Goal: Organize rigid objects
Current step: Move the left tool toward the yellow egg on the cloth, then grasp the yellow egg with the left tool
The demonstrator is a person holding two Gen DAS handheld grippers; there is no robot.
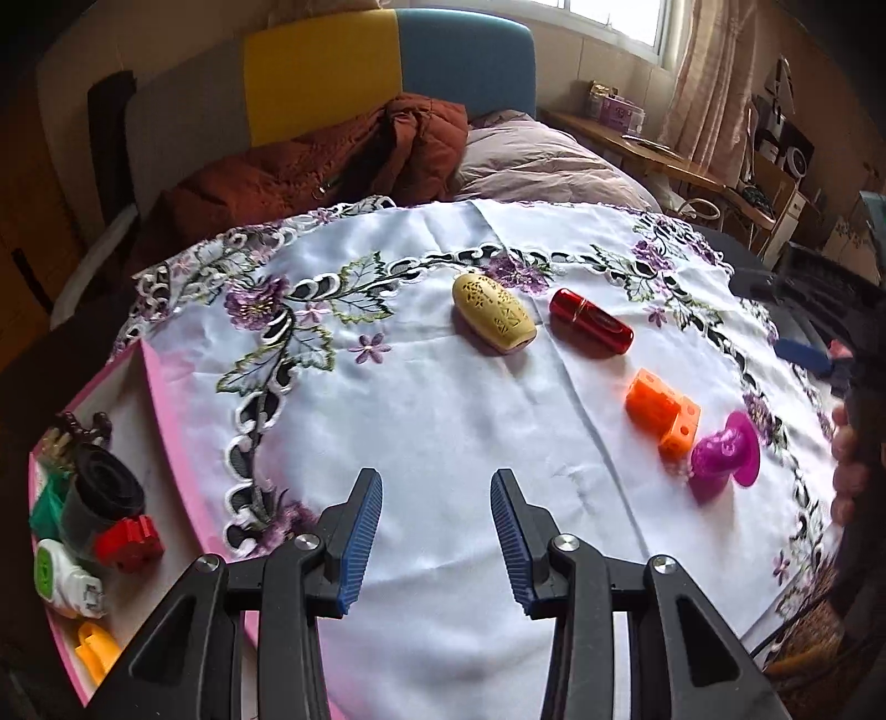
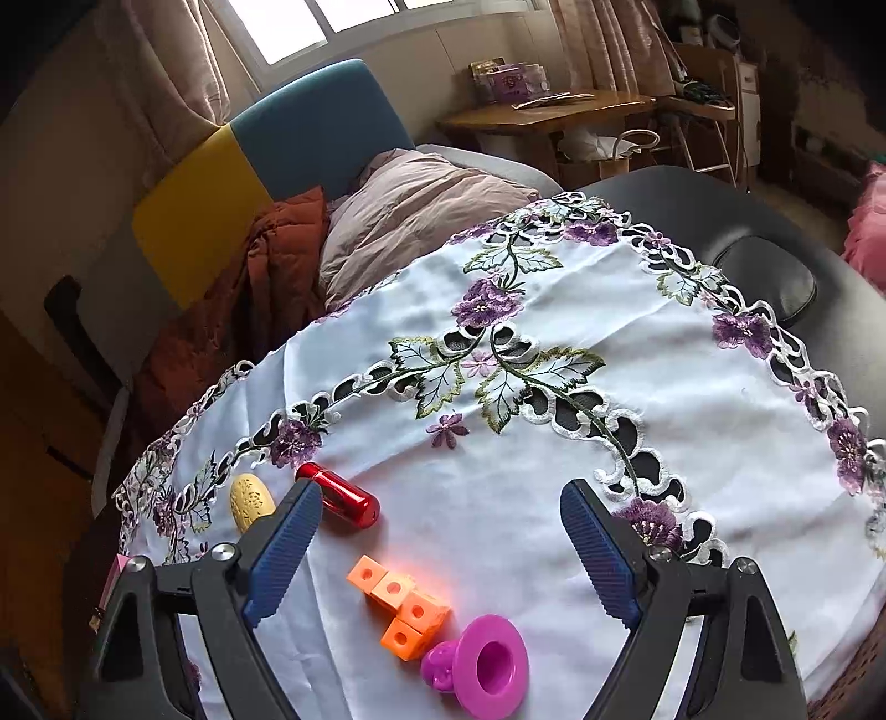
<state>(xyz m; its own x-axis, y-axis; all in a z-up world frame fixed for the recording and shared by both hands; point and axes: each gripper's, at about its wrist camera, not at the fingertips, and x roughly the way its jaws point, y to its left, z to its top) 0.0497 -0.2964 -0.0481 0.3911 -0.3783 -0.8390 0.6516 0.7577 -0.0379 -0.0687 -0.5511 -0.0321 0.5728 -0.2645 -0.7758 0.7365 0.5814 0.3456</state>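
Both claws, left point(image 1: 436, 534) and right point(image 2: 440, 548), gape apart, holding nothing. The purple toy point(image 2: 479, 667) sits at six o'clock below the right claw, touching the orange blocks point(image 2: 400, 612). It looks light, hard, slippery; pinch its rim.

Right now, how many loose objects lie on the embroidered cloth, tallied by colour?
Cream: 1, the carved oval piece
Red: 1, the cylinder
Orange: 1, the block cluster
Purple: 1, the flanged piece
Total: 4

Lit by daylight from the window point(image 2: 288, 27), blown out white; soft shadows on the tablecloth point(image 1: 443, 421); dark, curved fisheye corners; slight blur at edges.
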